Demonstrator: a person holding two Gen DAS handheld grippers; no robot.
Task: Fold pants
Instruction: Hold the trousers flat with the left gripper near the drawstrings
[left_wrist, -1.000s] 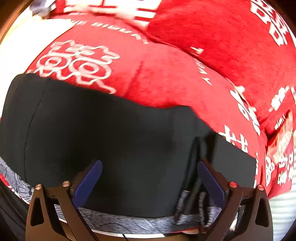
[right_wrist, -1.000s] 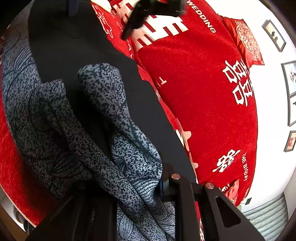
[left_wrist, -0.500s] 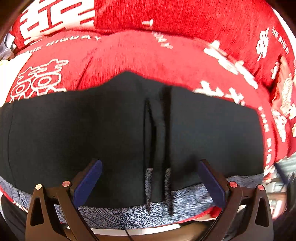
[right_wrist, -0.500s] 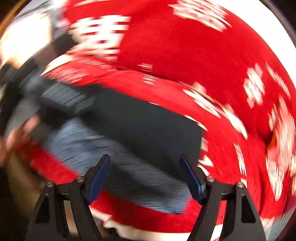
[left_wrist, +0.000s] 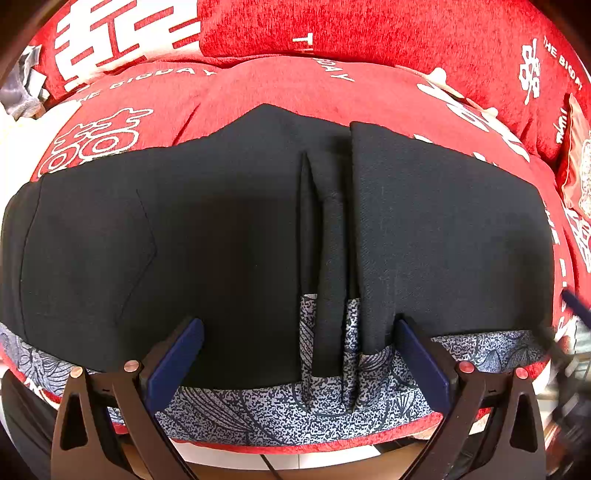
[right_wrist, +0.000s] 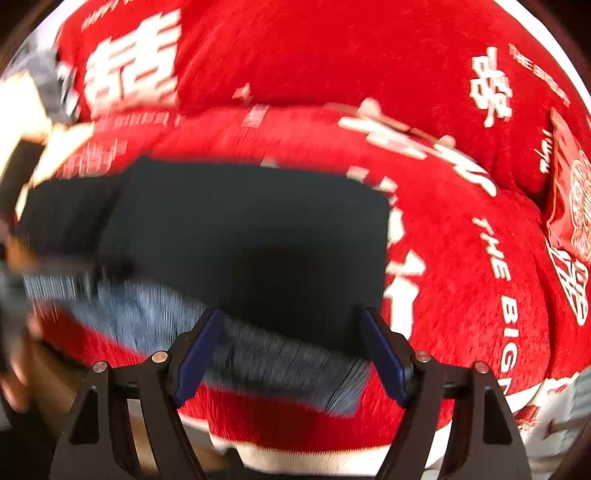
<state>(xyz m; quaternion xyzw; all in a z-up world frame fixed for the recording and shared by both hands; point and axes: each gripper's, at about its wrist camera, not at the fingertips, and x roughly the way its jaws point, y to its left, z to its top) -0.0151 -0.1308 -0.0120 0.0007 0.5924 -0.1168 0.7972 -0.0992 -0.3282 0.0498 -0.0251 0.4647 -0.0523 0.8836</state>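
Note:
Black pants (left_wrist: 184, 240) lie spread across a red cushion, their grey patterned band (left_wrist: 277, 402) along the near edge. Narrow upright folds (left_wrist: 325, 240) run through the cloth near the middle. My left gripper (left_wrist: 297, 328) hovers over the near edge with its jaws wide open and nothing between the pads. In the blurred right wrist view the same pants (right_wrist: 251, 229) and patterned band (right_wrist: 277, 358) lie below my right gripper (right_wrist: 291, 317), which is also open and holds nothing.
The red cushion (left_wrist: 295, 85) with white lettering carries the pants, with a red backrest (left_wrist: 369, 33) behind it. A small red pillow (left_wrist: 580, 166) sits at the right. A blurred dark tool (left_wrist: 569, 354) shows at the right edge, and pale floor (left_wrist: 295, 458) below the cushion front.
My right gripper let go of the patterned cloth, opened wide, rolled and rose. The pants now lie flat. The left gripper slid sideways, bringing the folds between its fingers.

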